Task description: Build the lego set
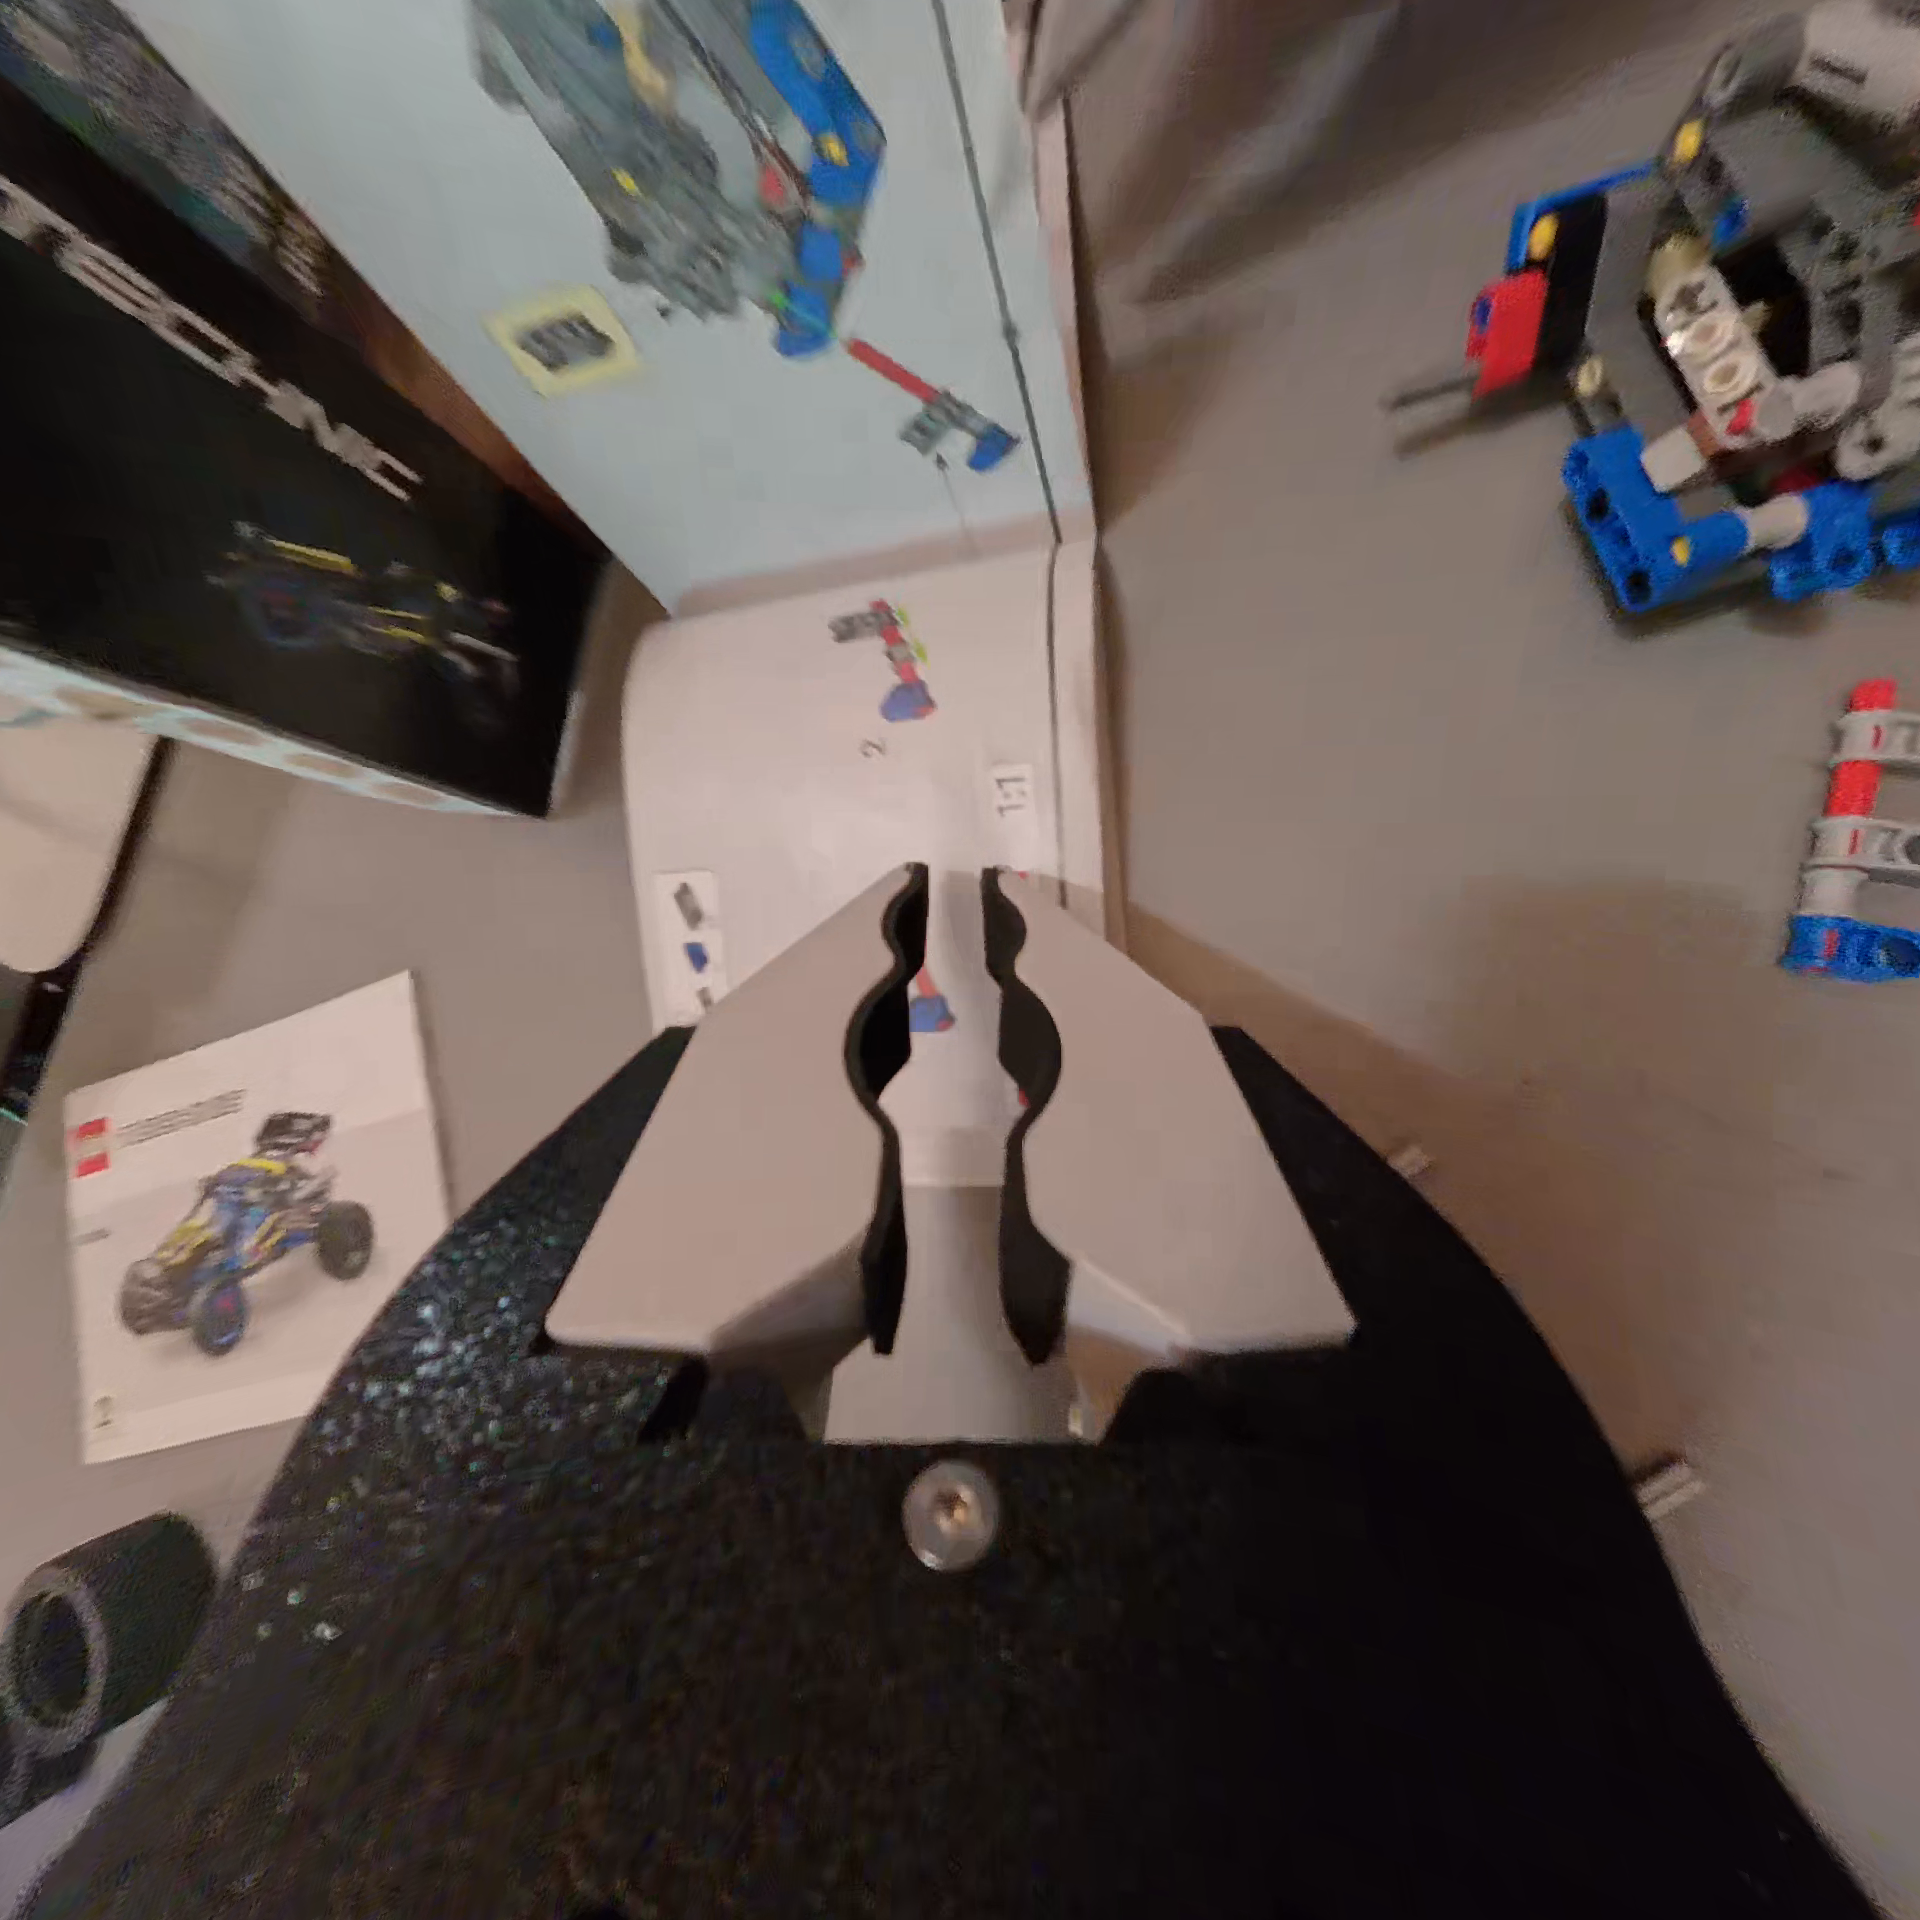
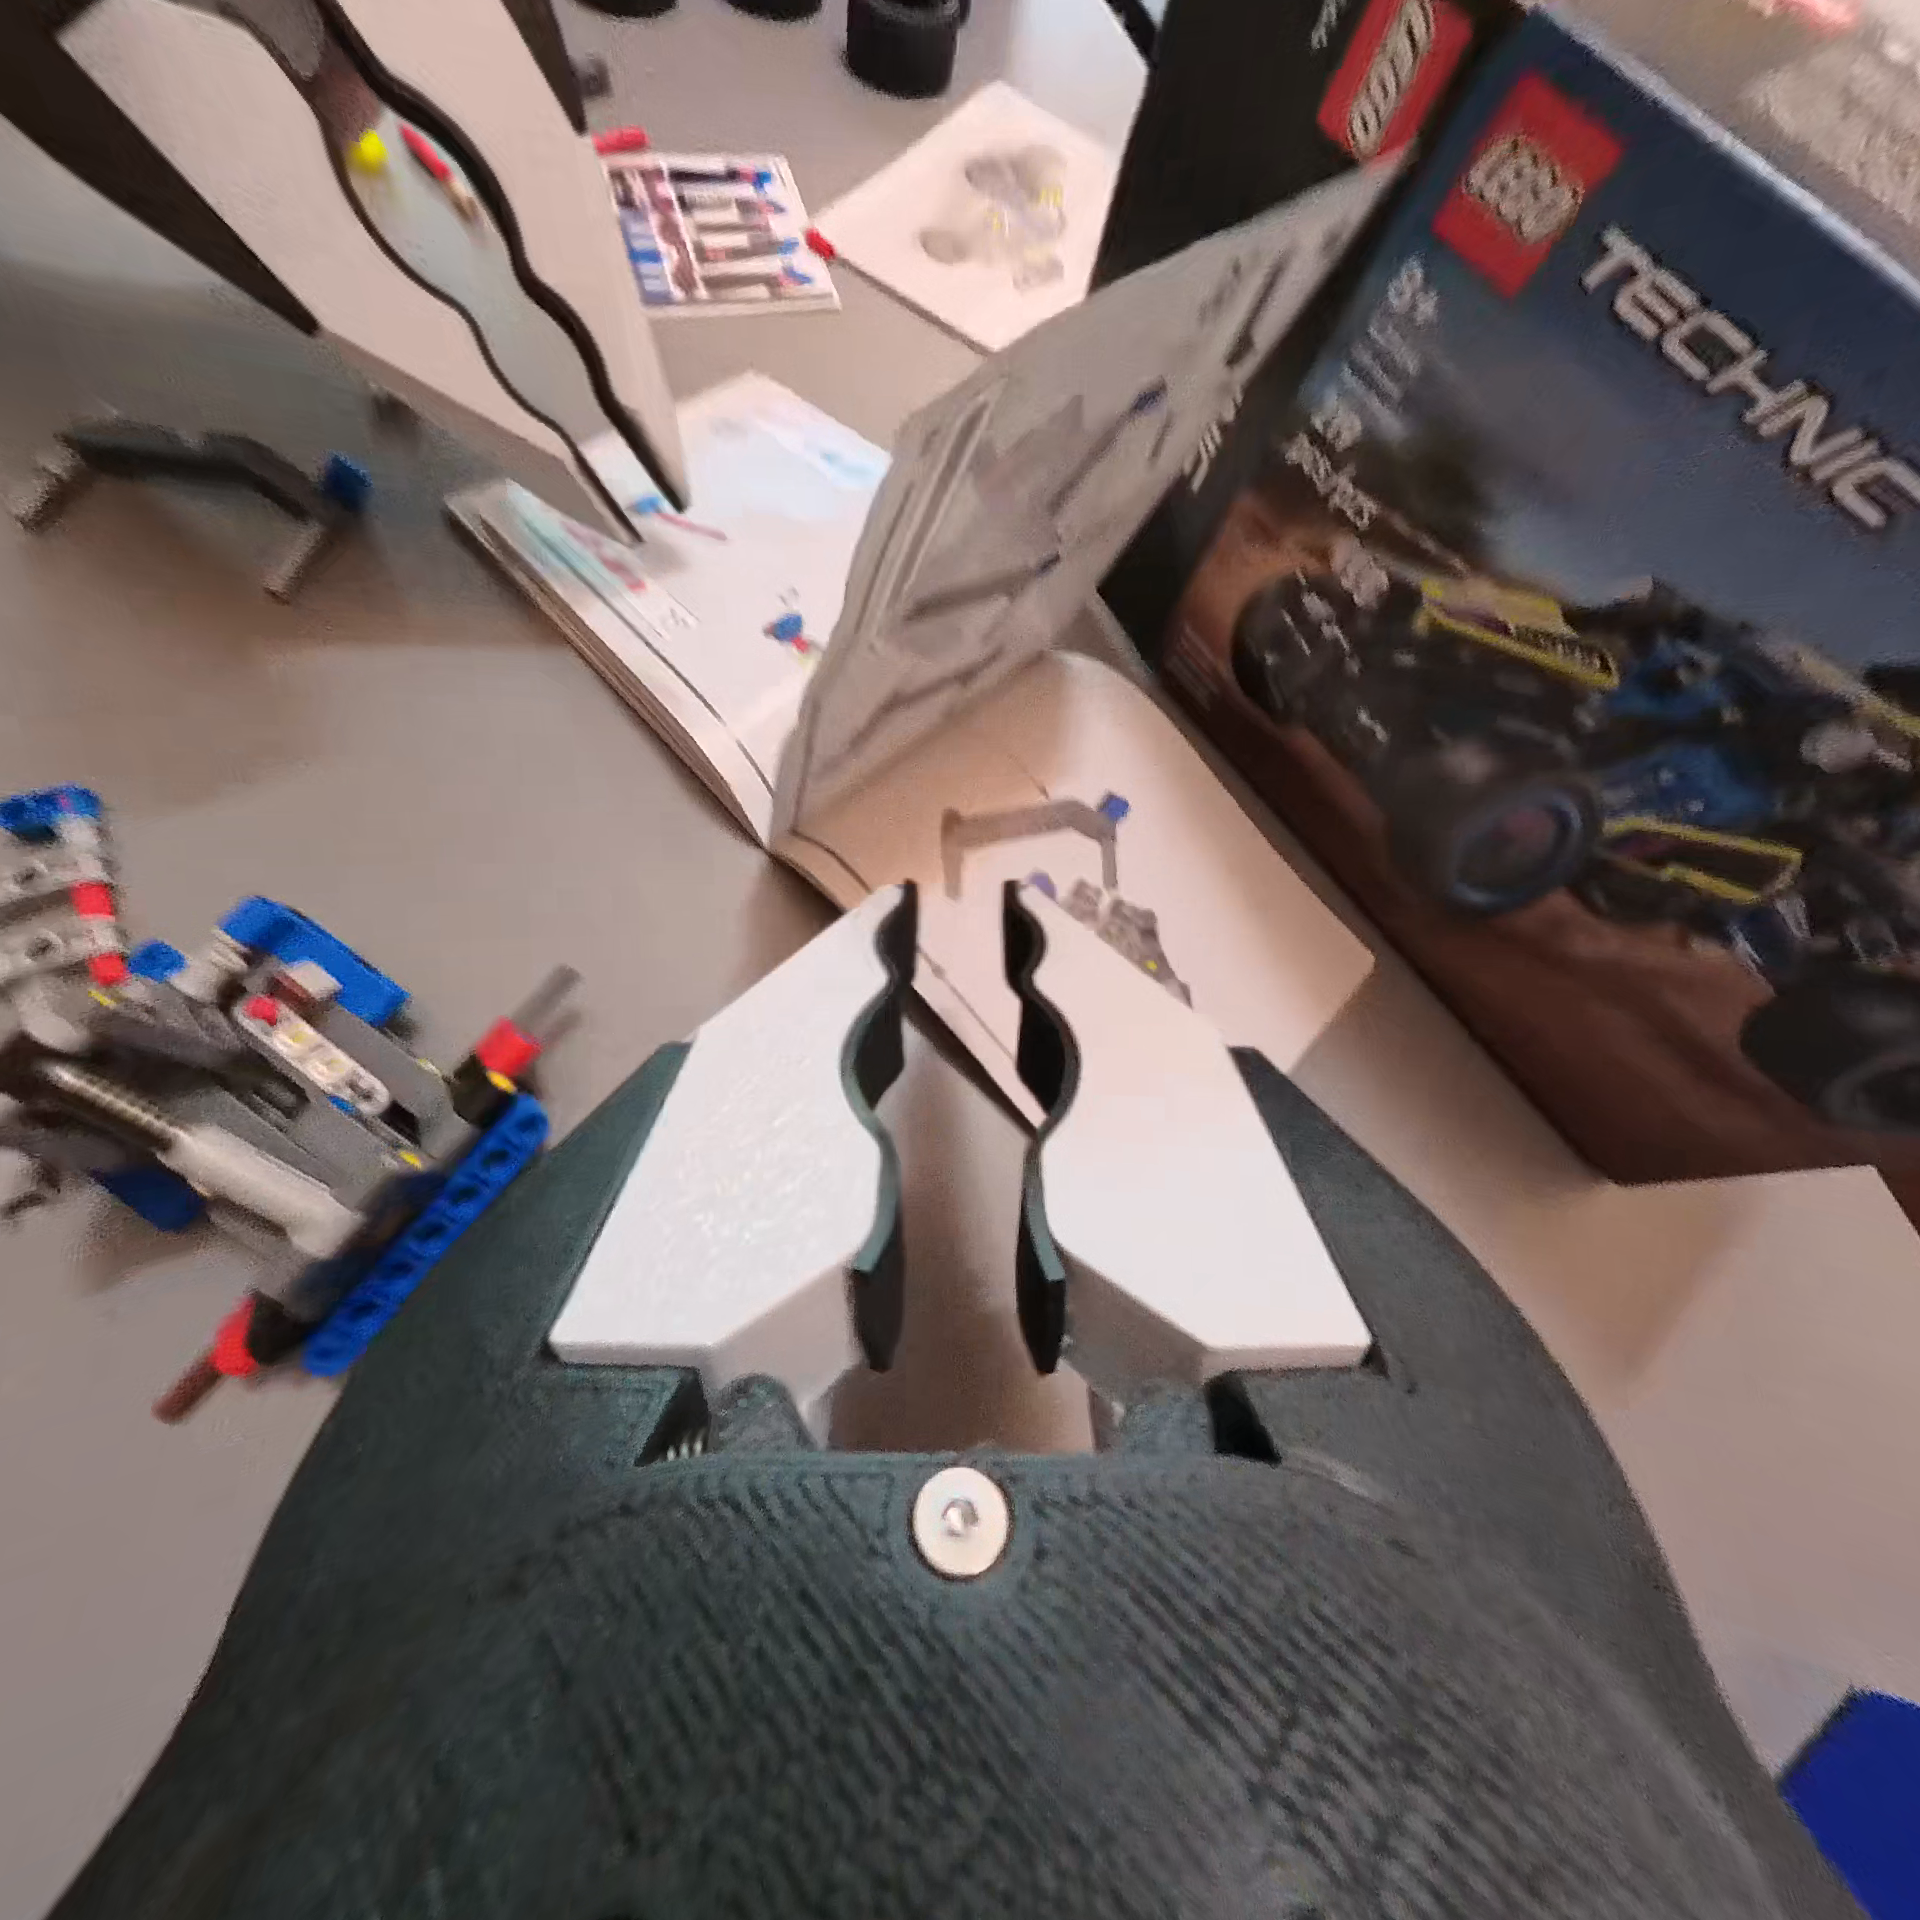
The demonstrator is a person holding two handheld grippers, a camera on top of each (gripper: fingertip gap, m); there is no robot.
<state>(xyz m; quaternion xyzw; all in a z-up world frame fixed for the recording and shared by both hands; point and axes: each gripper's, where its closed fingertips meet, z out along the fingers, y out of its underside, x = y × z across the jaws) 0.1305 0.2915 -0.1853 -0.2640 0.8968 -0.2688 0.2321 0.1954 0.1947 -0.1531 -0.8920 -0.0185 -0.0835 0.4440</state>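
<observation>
Left gripper [image 1: 954, 883]: lower centre of the left wrist view, over the open instruction booklet [image 1: 831, 748]; fingers slightly apart, nothing between them. Also visible at the upper left of the right wrist view [image 2: 655, 520], tips just above the same booklet's page.

Right gripper [image 2: 958, 894]: lower centre of the right wrist view, fingers parted by a narrow gap and empty, over the booklet's near corner. A page of the booklet [image 2: 1039, 499] stands lifted, mid-frame.

Half-built lego model [image 1: 1745, 343]: blue, grey and red, on the grey table [image 1: 1351, 727], upper right of the left wrist view; at the left edge of the right wrist view [image 2: 270, 1091].

Small red-and-grey lego piece [image 1: 1860, 831]: right edge of the left wrist view, just below the model and apart from it.

Lego box [image 2: 1558, 675]: dark, with a buggy picture, right side of the right wrist view, beside the booklet.

Second booklet [image 1: 249, 1216]: closed, lower left of the left wrist view.

Black tyre [image 1: 94, 1631]: bottom left corner.
</observation>
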